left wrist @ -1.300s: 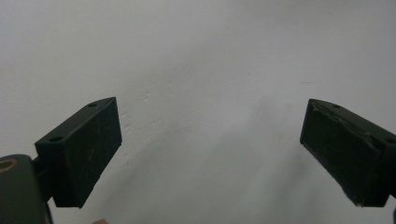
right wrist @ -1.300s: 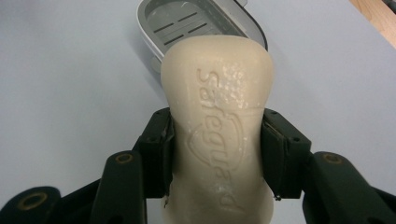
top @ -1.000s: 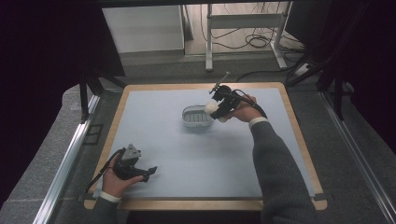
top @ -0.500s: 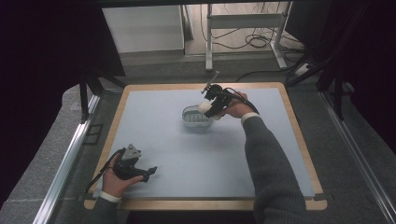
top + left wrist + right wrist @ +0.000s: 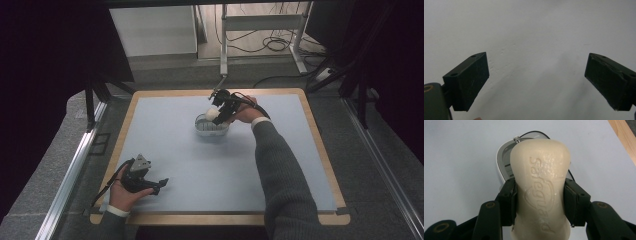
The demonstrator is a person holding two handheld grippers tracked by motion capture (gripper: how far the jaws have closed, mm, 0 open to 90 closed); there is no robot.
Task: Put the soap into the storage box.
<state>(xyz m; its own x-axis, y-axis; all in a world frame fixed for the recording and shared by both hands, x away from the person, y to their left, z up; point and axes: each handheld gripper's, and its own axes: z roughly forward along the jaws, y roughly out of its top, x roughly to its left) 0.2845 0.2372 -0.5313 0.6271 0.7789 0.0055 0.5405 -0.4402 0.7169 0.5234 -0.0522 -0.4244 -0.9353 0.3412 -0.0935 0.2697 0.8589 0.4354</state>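
Blue desk [image 5: 180,145]. Right gripper [image 5: 216,114], upper centre, clamps soap [image 5: 540,187] over dish [image 5: 210,127]. Left gripper [image 5: 159,184], lower left, jaws wide apart, empty.

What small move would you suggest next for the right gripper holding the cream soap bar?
Probably lower it a little: the right gripper clamps the cream embossed soap bar directly over the white oval soap dish, not yet in it.

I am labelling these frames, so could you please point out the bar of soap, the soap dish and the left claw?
bar of soap [image 5: 540,182]: right gripper view, embossed top face.
soap dish [image 5: 206,131]: high view, near rim on the table.
left claw [image 5: 536,82]: left gripper view, midway between its open fingertips.
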